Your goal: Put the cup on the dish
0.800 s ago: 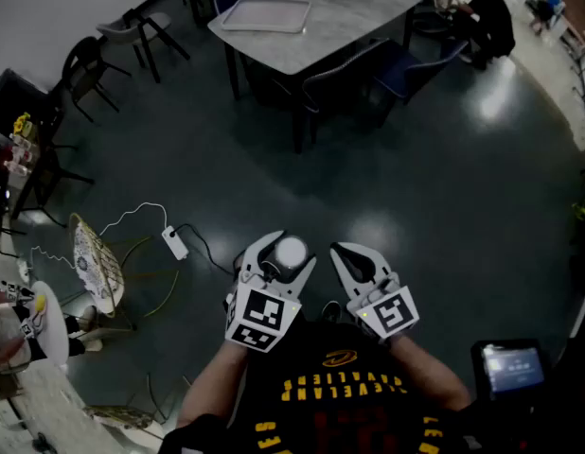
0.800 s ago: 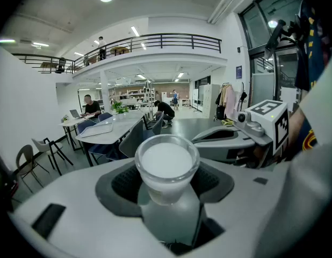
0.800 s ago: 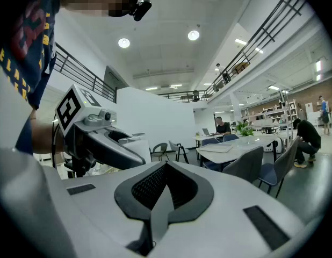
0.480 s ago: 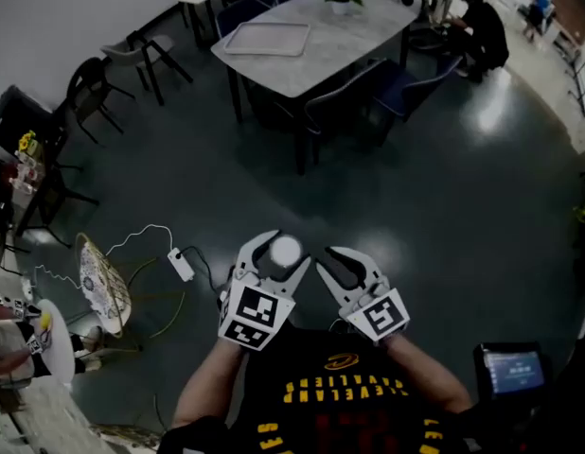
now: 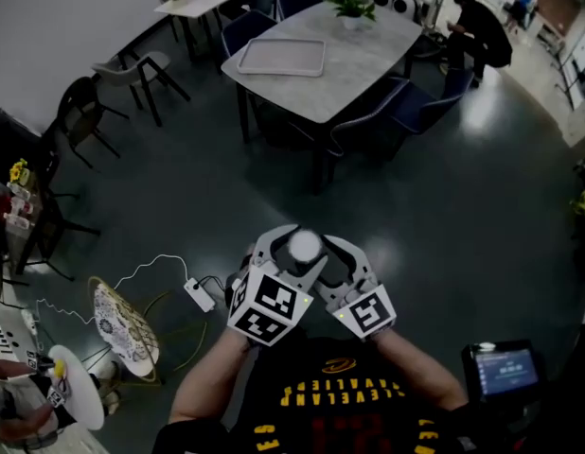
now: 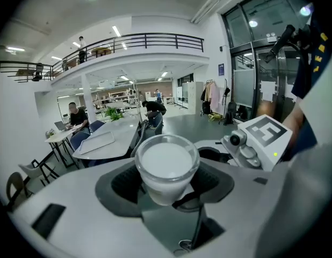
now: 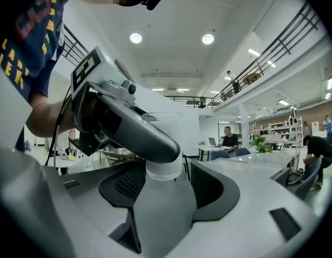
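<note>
Standing a little way off, I see the person holding both tools close against the chest, well above the floor (image 5: 463, 206). The left gripper (image 5: 292, 252) has its fingers clenched on the cup (image 6: 166, 163), a clear tumbler with a white inside. It stands about upright, its mouth turned up toward the person's head. The right gripper (image 5: 336, 261) has come in from the other side, touching or almost touching the left one. Its fingers are spread as wide as they go, with the cup's lower part standing between them. From what I can see its pads do not press on the cup, so I read it as released.

So the cup sits in the air between the two tools, carried by the left alone, and no counter lies under it. The nearest big counter (image 5: 368, 55) is well ahead, with a tray (image 5: 281, 57) on it and chairs around it. Low on the person's left is a white round thing (image 5: 77, 397) that may be the dish, but I cannot tell. If so, the cup must travel left and down, and the left hand is nearer. A cable (image 5: 200, 294) and a patterned round seat (image 5: 125, 323) crowd that side, while the floor to the right lies open.
</note>
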Demonstrator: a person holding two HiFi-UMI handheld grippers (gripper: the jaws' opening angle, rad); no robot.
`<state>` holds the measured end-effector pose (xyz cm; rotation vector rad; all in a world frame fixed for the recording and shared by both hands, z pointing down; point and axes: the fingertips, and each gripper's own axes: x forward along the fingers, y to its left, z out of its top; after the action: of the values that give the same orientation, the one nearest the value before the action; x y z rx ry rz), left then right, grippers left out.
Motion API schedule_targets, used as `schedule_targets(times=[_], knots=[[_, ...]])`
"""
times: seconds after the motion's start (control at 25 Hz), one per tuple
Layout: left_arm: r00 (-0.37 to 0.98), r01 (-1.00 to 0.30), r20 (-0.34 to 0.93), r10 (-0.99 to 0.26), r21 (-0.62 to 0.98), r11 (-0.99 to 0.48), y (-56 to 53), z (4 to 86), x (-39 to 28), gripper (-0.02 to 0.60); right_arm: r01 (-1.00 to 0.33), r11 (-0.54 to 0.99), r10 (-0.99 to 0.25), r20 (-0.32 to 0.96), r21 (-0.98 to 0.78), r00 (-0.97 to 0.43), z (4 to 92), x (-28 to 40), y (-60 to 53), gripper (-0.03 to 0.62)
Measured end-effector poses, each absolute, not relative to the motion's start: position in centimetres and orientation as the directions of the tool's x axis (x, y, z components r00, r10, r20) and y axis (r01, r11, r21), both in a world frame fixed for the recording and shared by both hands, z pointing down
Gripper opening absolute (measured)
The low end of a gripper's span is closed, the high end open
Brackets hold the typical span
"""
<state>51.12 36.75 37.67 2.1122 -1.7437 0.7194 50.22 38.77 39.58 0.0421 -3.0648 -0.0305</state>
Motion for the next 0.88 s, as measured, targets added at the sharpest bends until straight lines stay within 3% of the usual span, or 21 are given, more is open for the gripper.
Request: schedule_targets(times=[0.4, 0.88], knots=[[0.191, -0.974, 0.543, -0.818, 0.0, -0.227, 38.4, 37.3, 41.4, 0.261, -0.033, 0.998, -0.036, 0.079, 0.047, -0.996, 37.9, 39.3, 40.9, 0.247], [0.136, -0.988, 0.533, -0.835, 0.012, -0.154, 38.3, 38.3, 36.7, 0.261, 0.02, 1.0, 0.021, 0.09, -0.015, -0.996, 39.0, 34.8, 41.0, 0.245]])
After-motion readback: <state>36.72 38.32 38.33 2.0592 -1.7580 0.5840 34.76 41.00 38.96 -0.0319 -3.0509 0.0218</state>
